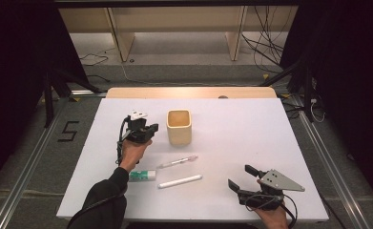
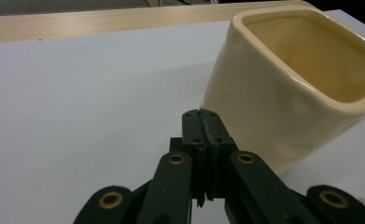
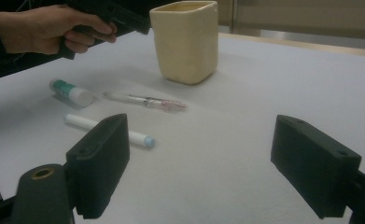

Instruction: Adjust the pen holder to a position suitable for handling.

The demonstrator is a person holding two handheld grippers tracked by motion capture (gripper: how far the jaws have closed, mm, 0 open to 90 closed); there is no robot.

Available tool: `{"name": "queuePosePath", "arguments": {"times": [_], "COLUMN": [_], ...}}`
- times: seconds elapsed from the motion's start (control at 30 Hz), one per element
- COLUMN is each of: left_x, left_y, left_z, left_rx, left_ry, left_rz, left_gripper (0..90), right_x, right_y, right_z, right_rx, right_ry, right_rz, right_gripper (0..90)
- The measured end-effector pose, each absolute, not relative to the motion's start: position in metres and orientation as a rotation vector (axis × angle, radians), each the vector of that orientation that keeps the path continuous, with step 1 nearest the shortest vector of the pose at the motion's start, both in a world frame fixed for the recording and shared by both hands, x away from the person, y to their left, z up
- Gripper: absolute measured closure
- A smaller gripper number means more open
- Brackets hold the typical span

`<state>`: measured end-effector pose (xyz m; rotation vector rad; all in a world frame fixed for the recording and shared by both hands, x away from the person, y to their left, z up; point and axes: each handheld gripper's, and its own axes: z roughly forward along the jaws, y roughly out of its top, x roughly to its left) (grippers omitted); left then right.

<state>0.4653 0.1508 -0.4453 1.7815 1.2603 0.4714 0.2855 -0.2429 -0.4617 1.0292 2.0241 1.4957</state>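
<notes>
Left gripper (image 1: 151, 128) is pinched shut on nothing, right beside the cup (image 1: 179, 127) mid-table. Right gripper (image 1: 240, 179) sits wide open near the front edge. Next imo: reopen the left to grab smth.

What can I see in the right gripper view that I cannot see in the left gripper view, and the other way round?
The right gripper view alone gives the open right gripper, the person's left hand, a small white tube with a green band, a clear thin pen with a pink end and a white marker with a pale blue tip. The left gripper view alone gives the shut left gripper, empty, seen along its own jaws. Both share the cream square ceramic cup and the white table.
</notes>
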Motion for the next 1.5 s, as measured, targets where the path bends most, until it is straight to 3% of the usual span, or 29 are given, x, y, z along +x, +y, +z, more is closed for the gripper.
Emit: {"name": "queuePosePath", "arguments": {"times": [1.5], "left_x": [0.486], "left_y": [0.108], "left_z": [-0.458], "left_rx": [1.83], "left_ry": [1.333], "left_rz": [0.374], "left_gripper": [89.3], "right_x": [0.286], "right_y": [-0.241], "right_z": [-0.463], "right_rx": [1.025], "right_ry": [2.036], "right_rz": [1.496], "right_gripper": [20.5]}}
